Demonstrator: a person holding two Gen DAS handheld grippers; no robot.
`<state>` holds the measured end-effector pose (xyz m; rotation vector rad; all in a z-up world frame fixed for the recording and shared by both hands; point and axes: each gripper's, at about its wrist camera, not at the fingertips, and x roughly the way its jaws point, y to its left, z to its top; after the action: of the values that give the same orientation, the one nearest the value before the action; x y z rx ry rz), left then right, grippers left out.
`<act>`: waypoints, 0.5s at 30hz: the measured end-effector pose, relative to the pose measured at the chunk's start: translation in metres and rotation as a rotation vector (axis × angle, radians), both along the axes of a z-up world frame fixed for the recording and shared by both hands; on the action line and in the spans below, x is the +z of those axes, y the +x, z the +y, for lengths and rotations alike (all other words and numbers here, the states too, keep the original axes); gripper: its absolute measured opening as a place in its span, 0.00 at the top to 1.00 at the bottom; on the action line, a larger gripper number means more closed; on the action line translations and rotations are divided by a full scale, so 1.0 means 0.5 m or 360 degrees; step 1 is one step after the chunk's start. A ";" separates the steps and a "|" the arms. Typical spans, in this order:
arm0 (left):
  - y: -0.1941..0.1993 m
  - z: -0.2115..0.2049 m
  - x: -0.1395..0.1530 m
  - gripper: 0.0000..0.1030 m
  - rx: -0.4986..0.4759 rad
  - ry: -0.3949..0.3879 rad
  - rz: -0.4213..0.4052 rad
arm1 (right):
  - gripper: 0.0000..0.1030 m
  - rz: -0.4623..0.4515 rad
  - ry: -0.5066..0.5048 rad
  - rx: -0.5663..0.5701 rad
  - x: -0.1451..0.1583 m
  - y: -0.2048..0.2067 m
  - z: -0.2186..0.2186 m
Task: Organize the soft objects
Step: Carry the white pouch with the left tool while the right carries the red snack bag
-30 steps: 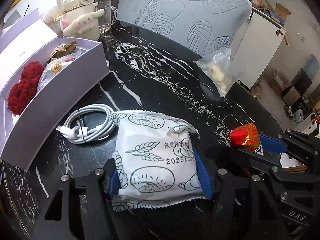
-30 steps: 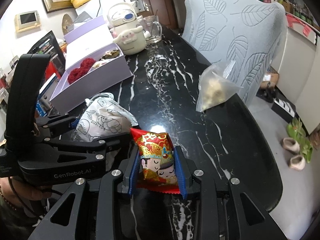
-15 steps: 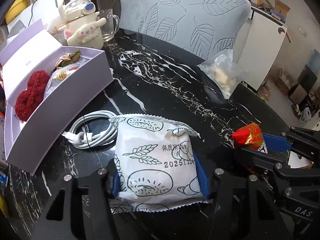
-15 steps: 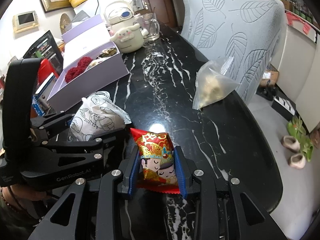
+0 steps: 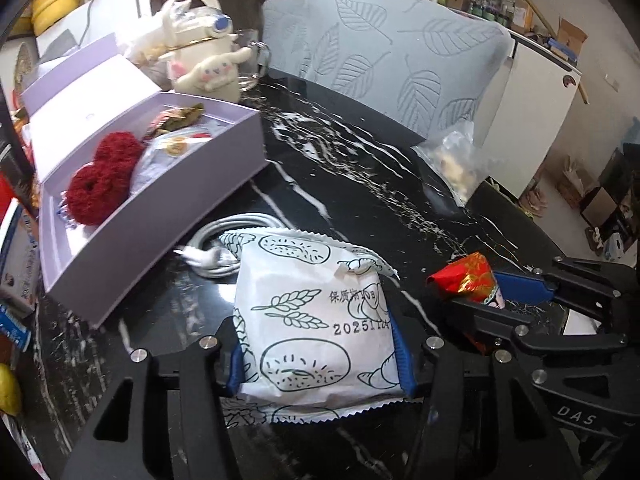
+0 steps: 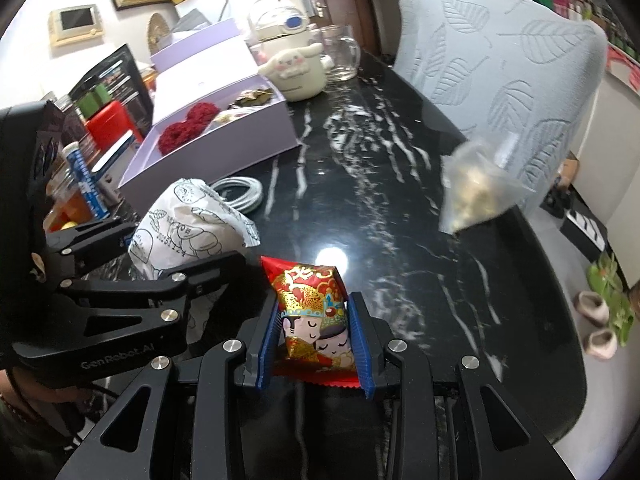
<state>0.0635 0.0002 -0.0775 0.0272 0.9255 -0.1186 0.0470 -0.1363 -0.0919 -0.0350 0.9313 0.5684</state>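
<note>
My left gripper (image 5: 320,354) is shut on a white bread packet (image 5: 316,320) printed with line drawings, held above the black marble table (image 5: 360,184). The packet also shows in the right wrist view (image 6: 188,224). My right gripper (image 6: 314,344) is shut on a small red and gold snack packet (image 6: 312,308), which also shows at the right of the left wrist view (image 5: 466,280). An open lilac box (image 5: 160,216) to the left holds red fluffy pieces (image 5: 104,176) and wrapped snacks. A clear bag of pale snacks (image 5: 456,164) lies near the table's far right edge.
A coiled white cable (image 5: 224,240) lies between the lilac box and the bread packet. A cream plush-covered kettle (image 5: 208,68) and a glass mug (image 6: 340,56) stand at the far end. A chair with a leaf-pattern cover (image 5: 392,56) stands behind the table.
Both grippers have risen and moved forward toward the lilac box with their packets still held. The box looks nearer and the cable is now partly hidden behind the bread packet.
</note>
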 end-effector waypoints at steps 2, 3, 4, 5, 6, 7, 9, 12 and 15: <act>-0.008 0.012 0.008 0.46 0.0025 -0.0001 -0.0013 | 0.68 -0.0005 0.0006 0.0034 0.002 -0.001 0.013; -0.012 0.016 0.010 0.46 0.0037 -0.0003 -0.0018 | 0.68 -0.0007 0.0011 0.0054 0.004 -0.002 0.020; -0.017 0.023 0.014 0.46 0.0053 -0.0004 -0.0025 | 0.68 -0.0009 0.0015 0.0072 0.005 -0.002 0.027; -0.022 0.029 0.018 0.46 0.0068 -0.0002 -0.0032 | 0.68 -0.0012 0.0018 0.0090 0.007 -0.003 0.035; -0.027 0.034 0.021 0.46 0.0079 -0.0001 -0.0037 | 0.68 -0.0018 0.0023 0.0112 0.008 -0.004 0.045; -0.032 0.041 0.024 0.46 0.0095 0.0003 -0.0043 | 0.68 -0.0021 0.0026 0.0129 0.009 -0.005 0.052; -0.035 0.049 0.029 0.46 0.0123 0.0005 -0.0052 | 0.68 -0.0023 0.0038 0.0165 0.012 -0.006 0.069; -0.047 0.072 0.040 0.47 0.0168 0.0005 -0.0072 | 0.68 -0.0028 0.0057 0.0220 0.018 -0.007 0.093; -0.057 0.095 0.048 0.47 0.0211 -0.0003 -0.0091 | 0.68 -0.0044 0.0070 0.0279 0.027 -0.010 0.121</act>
<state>0.0351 0.0478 -0.0534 -0.0326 0.8677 0.0045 0.0418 -0.0758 -0.0787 -0.0852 0.8936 0.7490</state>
